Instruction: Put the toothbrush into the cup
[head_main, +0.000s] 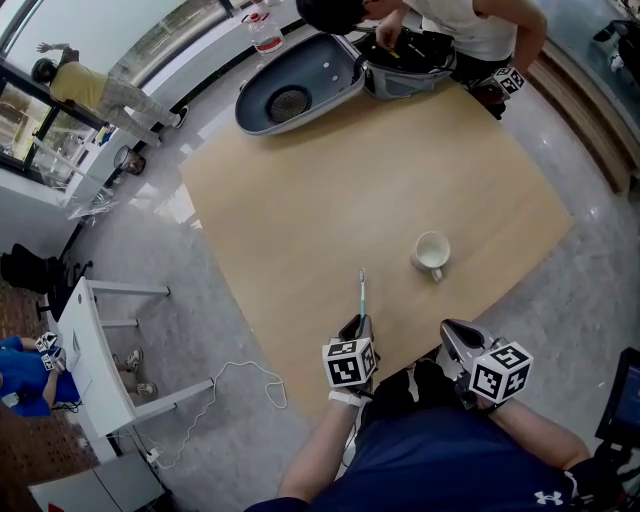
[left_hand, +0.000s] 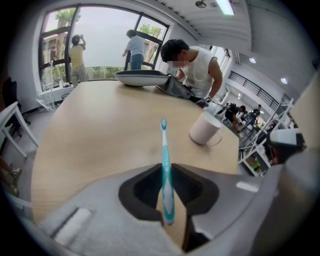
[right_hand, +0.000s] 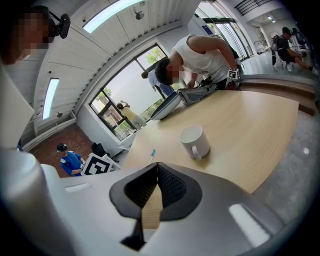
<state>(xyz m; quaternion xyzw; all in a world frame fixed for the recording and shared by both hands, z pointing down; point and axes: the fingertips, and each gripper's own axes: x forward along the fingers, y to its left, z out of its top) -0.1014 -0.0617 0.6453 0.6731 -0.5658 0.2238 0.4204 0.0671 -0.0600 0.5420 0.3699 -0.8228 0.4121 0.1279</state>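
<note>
Left gripper (left_hand: 167, 202) fingers clench my teal plastic toothbrush (left_hand: 164, 165); I should centre it above the white ceramic cup (left_hand: 204, 128) before releasing, right gripper (right_hand: 152, 197) clenched empty.

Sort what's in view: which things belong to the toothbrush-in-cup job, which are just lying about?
Job:
toothbrush, clamped in the shut left gripper
white cup, upright on the table
right gripper, shut and empty

Lying about:
grey oval tub and open bag at the table's far end
bottle beyond them
cable on the floor
</note>
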